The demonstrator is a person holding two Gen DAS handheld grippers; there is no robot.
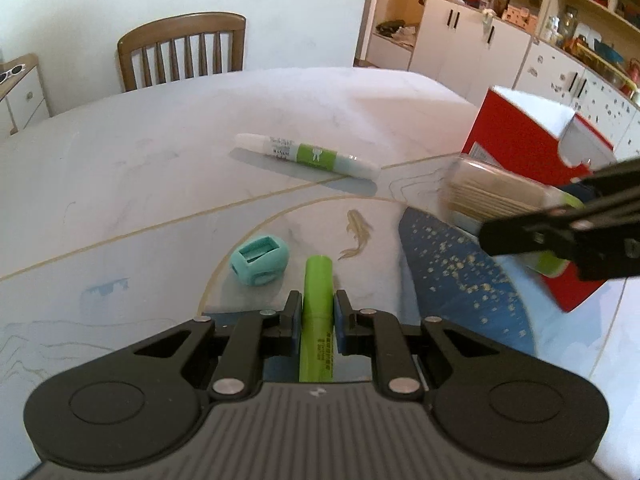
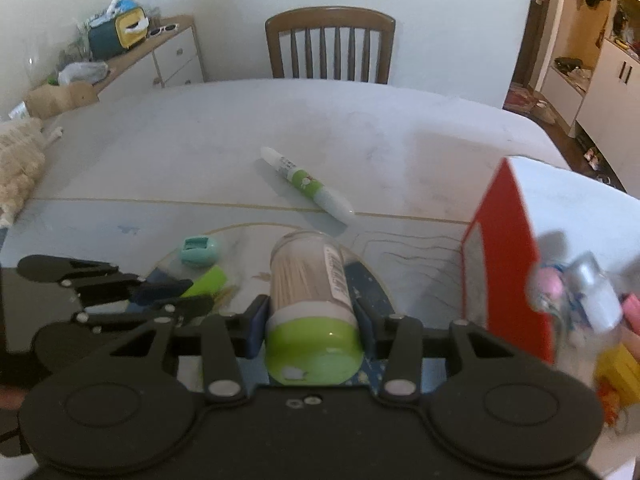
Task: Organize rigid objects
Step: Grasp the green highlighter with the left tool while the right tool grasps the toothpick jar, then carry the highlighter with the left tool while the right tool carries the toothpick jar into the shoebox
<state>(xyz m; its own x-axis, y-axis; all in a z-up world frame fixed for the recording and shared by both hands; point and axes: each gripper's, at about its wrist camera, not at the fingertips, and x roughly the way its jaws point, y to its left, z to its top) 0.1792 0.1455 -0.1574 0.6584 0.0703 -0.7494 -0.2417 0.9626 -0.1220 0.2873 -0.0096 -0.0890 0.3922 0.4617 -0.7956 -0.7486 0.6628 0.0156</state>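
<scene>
Left hand-held gripper [image 1: 316,312] is clamping the marker [image 1: 317,280]; right hand-held gripper [image 2: 310,308] is carrying the toothpick jar [image 2: 308,276] toward the box [image 2: 504,240] beside it, likely for storing.

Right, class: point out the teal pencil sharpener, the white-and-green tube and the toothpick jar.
teal pencil sharpener [image 1: 259,261], left wrist view, top face.
white-and-green tube [image 1: 307,156], left wrist view, green label.
toothpick jar [image 2: 310,280], right wrist view, clear body.

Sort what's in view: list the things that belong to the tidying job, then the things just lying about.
Job:
left gripper shut on green marker
right gripper shut on toothpick jar
red box
white pen
teal sharpener

Lying about:
chair
sunglasses
</scene>
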